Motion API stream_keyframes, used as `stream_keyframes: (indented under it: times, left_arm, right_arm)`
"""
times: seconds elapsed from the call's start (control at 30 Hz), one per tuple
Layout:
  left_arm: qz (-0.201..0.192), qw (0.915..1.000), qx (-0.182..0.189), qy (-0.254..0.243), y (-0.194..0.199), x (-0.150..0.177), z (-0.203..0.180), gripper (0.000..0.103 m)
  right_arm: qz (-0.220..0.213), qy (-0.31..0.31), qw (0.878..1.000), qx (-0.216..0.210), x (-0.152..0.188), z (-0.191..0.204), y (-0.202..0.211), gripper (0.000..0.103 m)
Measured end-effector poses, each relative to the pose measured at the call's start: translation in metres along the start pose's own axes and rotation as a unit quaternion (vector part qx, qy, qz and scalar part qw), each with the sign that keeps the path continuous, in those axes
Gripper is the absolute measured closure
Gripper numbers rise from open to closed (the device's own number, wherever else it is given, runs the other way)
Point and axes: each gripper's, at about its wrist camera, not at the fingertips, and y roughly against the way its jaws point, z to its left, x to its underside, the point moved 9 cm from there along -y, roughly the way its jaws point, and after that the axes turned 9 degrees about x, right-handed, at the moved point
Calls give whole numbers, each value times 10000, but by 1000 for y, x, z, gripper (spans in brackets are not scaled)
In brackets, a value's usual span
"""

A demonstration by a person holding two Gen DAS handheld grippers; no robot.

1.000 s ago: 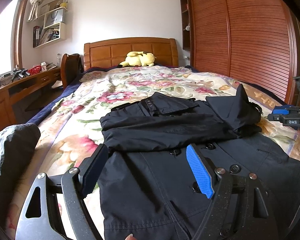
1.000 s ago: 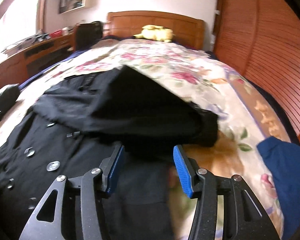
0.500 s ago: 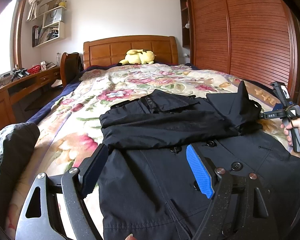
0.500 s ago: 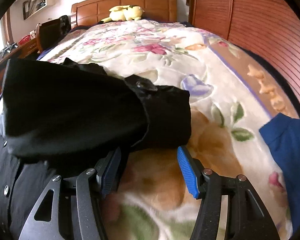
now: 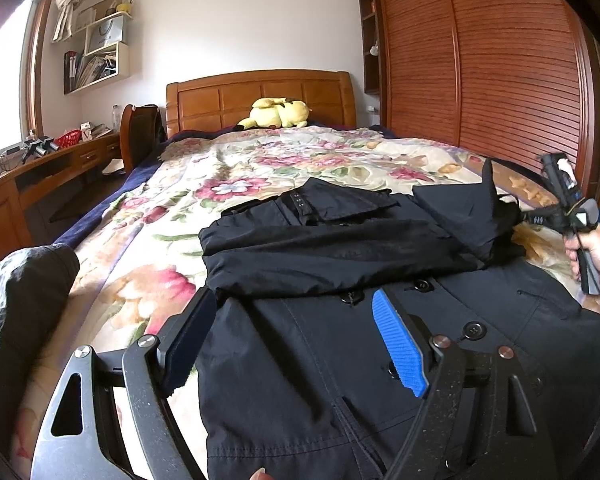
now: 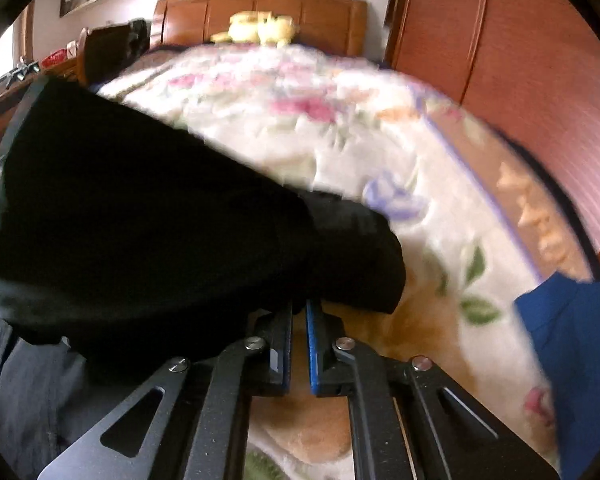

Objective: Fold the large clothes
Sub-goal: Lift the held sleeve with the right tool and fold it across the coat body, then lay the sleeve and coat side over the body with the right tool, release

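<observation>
A large black buttoned coat (image 5: 340, 280) lies on the floral bedspread (image 5: 160, 208), one sleeve folded across its chest. My left gripper (image 5: 296, 344) is open and empty, hovering just above the coat's lower front. My right gripper (image 6: 299, 312) is shut on the cuff end of the coat's other sleeve (image 6: 160, 232) and holds it raised a little off the bed. It also shows in the left wrist view (image 5: 528, 216), at the coat's right edge, with the sleeve (image 5: 476, 208) peaked up beside it.
A dark grey garment (image 5: 16, 292) lies at the bed's left edge. A blue cloth (image 6: 572, 340) lies on the bed at the right. A yellow plush toy (image 5: 276, 114) sits by the headboard. A wooden wardrobe (image 5: 480, 60) flanks the right side, a desk (image 5: 28, 176) the left.
My right gripper has closed from open onto the sleeve cuff and has lifted it slightly. My left gripper has stayed open in the same place.
</observation>
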Motion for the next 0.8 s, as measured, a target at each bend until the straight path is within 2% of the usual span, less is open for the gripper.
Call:
stream_keyframes:
  times: [0.13, 0.27, 0.43, 0.53, 0.67, 0.8]
  left_arm:
    - [-49, 10000, -24, 22, 5, -3, 3, 22]
    - [-120, 9999, -44, 66, 11, -6, 8, 22]
    - [-252, 9994, -168, 159, 25, -12, 25, 22]
    - [-322, 9988, -224, 287, 31, -15, 38, 22]
    - [-361, 9980, -317, 419, 36, -14, 54, 22]
    - [-333, 9976, -382, 462, 37, -11, 63, 22]
  right_arm:
    - [-533, 72, 9985, -103, -25, 7, 40, 98]
    - [-1023, 320, 9935, -384, -50, 33, 85, 99]
    - [-1542, 727, 9804, -990, -71, 89, 145, 99]
    - [-1775, 1032, 9693, -1353, -70, 129, 179, 99]
    - [-1732, 1206, 9599, -1847, -63, 169, 203, 98]
    - [-1610, 1369, 9528, -2179, -49, 193, 214, 80]
